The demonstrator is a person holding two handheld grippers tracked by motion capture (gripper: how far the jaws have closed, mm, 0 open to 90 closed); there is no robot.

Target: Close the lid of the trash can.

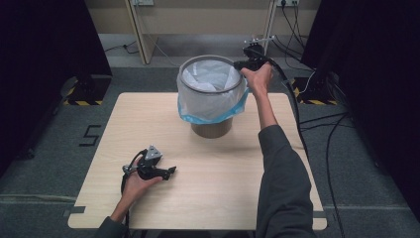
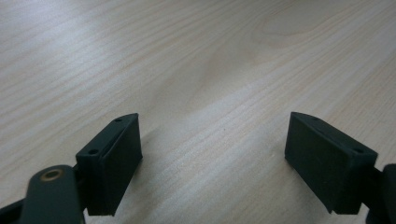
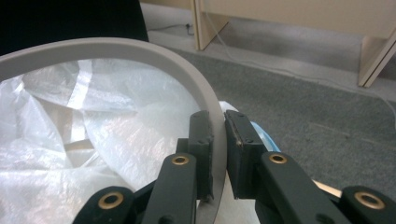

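Note:
A brown bin stands at the far middle of the wooden table. It is lined with a translucent white bag whose blue hem hangs over the outside. A grey ring sits on the bin's top over the bag. My right gripper is at the ring's far right side, and in the right gripper view its pads pinch the grey ring from inside and outside, above the bag. My left gripper rests on the table at the near left, jaws wide open over bare wood.
Beyond the table lie grey carpet, pale wooden furniture legs and black cables trailing along the right side. Dark stands with hazard-striped bases flank the table's far corners.

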